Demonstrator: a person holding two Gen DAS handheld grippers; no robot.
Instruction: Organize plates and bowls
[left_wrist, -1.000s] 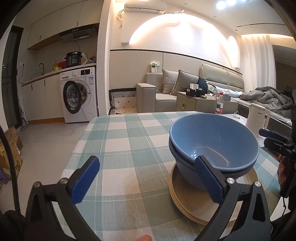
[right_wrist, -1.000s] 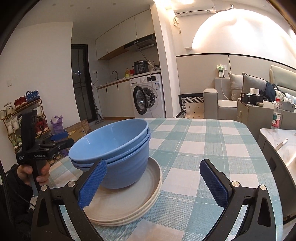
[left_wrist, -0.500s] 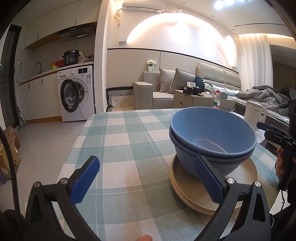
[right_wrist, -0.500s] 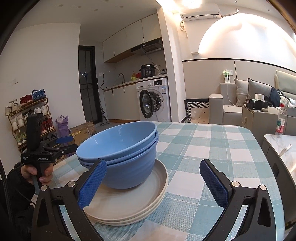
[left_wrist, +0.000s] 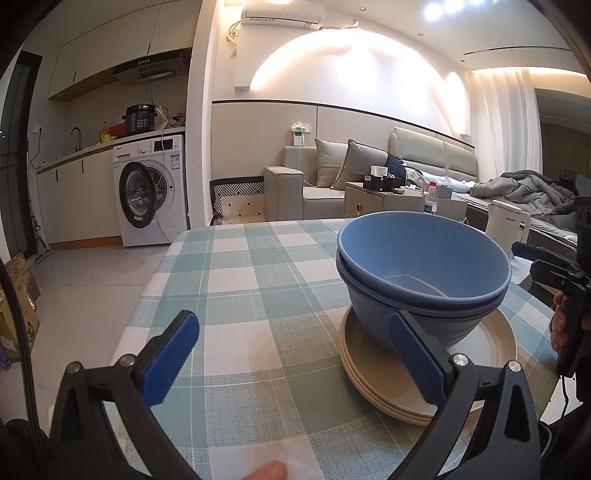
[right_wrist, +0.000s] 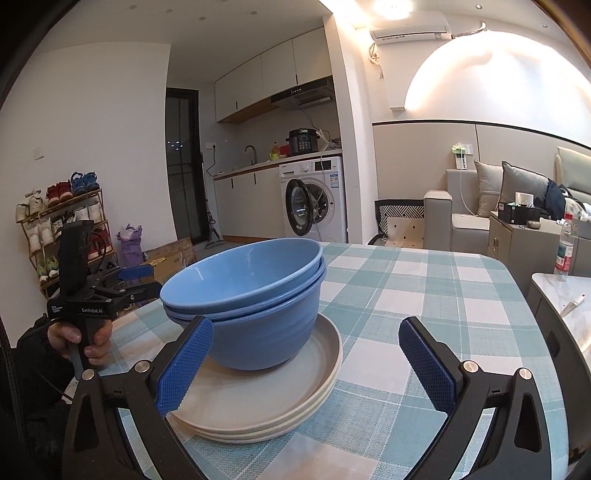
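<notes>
Nested blue bowls (left_wrist: 424, 280) sit on a stack of beige plates (left_wrist: 491, 339) on the checked tablecloth. They also show in the right wrist view, bowls (right_wrist: 258, 314) on plates (right_wrist: 295, 387). My left gripper (left_wrist: 291, 362) is open and empty, with the stack just beyond its right finger. My right gripper (right_wrist: 306, 363) is open and empty, with the stack just beyond its left finger. Each gripper shows in the other's view, the right one (left_wrist: 543, 262) and the left one (right_wrist: 125, 282).
The table (left_wrist: 258, 280) carries a green and white checked cloth. A white kettle (left_wrist: 506, 225) stands past its far right edge. A side counter (right_wrist: 565, 295) with a water bottle (right_wrist: 563, 251) lies to the right. A washing machine, sofa and shoe rack stand further off.
Both grippers have drawn back and lowered a little from the stack. The bowls and plates have not moved.
</notes>
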